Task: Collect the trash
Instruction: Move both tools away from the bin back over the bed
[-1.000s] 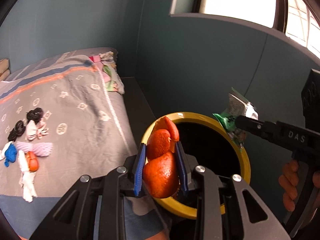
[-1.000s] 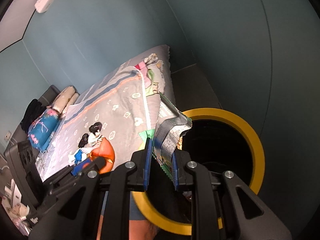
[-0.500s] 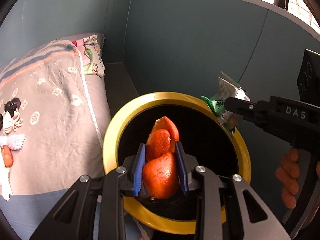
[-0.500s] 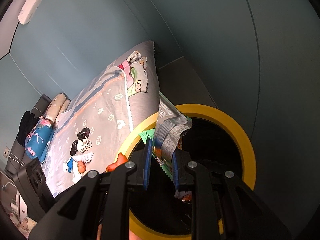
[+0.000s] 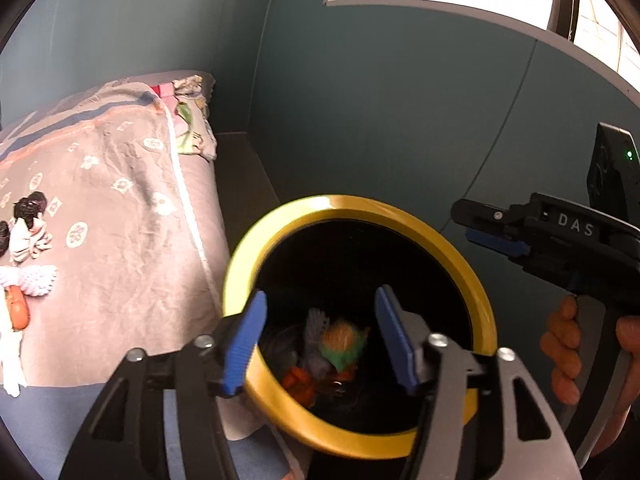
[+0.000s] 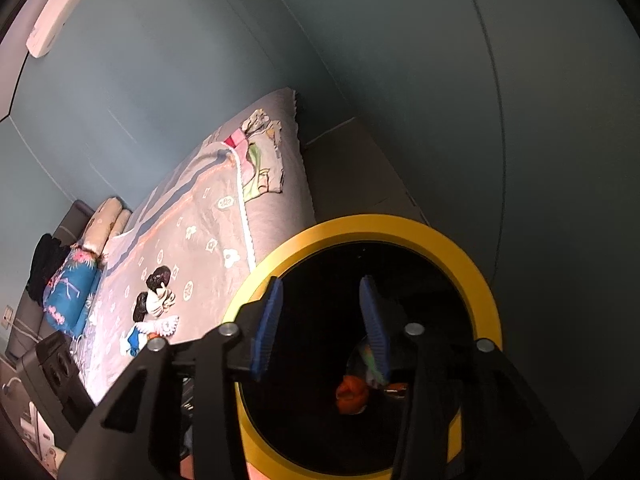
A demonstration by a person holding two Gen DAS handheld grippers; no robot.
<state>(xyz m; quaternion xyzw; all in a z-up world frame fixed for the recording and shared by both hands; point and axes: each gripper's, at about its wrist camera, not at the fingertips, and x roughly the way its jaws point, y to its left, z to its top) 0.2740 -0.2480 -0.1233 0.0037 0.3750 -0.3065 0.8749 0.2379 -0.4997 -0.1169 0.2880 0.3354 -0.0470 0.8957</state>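
Note:
A black bin with a yellow rim (image 5: 280,220) stands beside the bed; it also shows in the right wrist view (image 6: 400,226). My left gripper (image 5: 320,338) is open and empty above the bin's mouth. Inside lie orange peel (image 5: 298,380) and a green and silver wrapper (image 5: 342,346). My right gripper (image 6: 320,320) is open and empty over the same bin, with the peel (image 6: 352,394) and wrapper (image 6: 370,362) below it. In the left wrist view the right gripper (image 5: 492,228) sits at the bin's right side.
A bed with a grey patterned cover (image 5: 120,200) lies left of the bin, with pillows (image 6: 104,224) at its far end. Teal walls (image 5: 400,100) close in behind and right. A dark ledge (image 5: 244,168) runs between bed and wall.
Both grippers opened. The orange peel left my left gripper and the wrapper left my right gripper; both now lie inside the bin.

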